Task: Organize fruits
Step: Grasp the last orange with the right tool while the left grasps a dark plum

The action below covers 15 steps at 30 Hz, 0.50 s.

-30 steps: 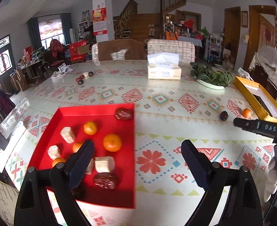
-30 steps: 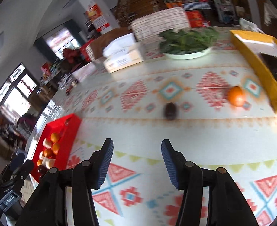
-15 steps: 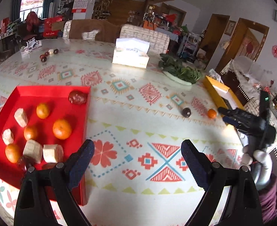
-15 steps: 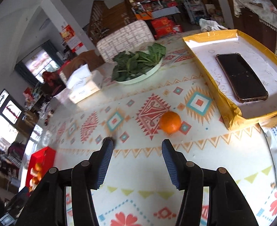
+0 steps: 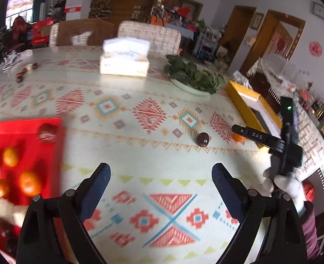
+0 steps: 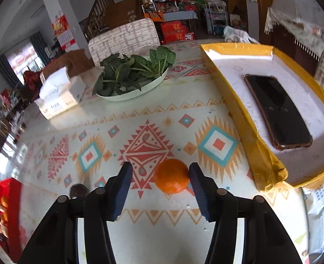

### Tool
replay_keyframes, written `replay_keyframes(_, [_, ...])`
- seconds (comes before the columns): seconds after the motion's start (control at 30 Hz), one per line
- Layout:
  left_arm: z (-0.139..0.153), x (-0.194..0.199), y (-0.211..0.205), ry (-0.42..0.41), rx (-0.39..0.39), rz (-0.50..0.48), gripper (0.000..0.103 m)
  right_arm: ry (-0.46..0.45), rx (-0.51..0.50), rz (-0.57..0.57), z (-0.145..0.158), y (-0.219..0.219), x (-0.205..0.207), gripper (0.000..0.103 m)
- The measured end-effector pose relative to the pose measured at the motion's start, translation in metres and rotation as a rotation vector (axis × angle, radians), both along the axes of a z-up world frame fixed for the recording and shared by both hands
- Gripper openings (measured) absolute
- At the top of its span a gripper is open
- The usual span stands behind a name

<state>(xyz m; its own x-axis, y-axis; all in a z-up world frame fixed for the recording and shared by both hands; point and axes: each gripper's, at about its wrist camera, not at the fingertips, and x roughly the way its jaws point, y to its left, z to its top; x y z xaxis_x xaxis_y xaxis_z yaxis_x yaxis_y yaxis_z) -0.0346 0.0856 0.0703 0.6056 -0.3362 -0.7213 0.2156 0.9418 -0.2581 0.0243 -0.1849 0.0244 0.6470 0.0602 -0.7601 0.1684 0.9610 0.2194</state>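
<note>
Two stray fruits lie out on the patterned tablecloth (image 6: 217,114), well away from the red tray (image 5: 18,129) where the others are gathered. The right gripper (image 6: 160,177) has its fingers spread apart around the orange (image 6: 171,176), which sits between them on the cloth, pressed up against or just beside the right-hand finger and with a clear gap to the left one. Nothing is gripped yet. Off to its left, partly behind the left finger, lies the dark round fruit (image 6: 79,190), blurred.

The left gripper (image 5: 160,179) hangs open and empty over the cloth, the red tray off to its left and the dark fruit ahead of it.

My worry is the off-centre orange: if the fingers close like this, the near one may nudge it first and send it rolling toward the yellow-edged tray (image 6: 245,118) with the phone (image 6: 276,110) on the right. A squeeze too hard could bruise it.
</note>
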Motion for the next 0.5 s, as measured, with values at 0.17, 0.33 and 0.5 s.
replay_keyframes(0.17, [-0.016, 0.031, -0.043, 0.007, 0.031, -0.050, 0.088, 0.022, -0.044, 0.020, -0.003, 0.001, 0.000, 0.036])
replay_keyframes(0.33, [-0.039, 0.053, -0.088, 0.039, 0.106, -0.137, 0.066, 0.032, 0.001, 0.032, -0.005, -0.006, 0.001, 0.036])
replay_keyframes(0.5, [-0.053, 0.071, -0.111, 0.035, 0.147, -0.163, 0.064, 0.035, 0.055, 0.030, -0.004, -0.012, -0.002, 0.036])
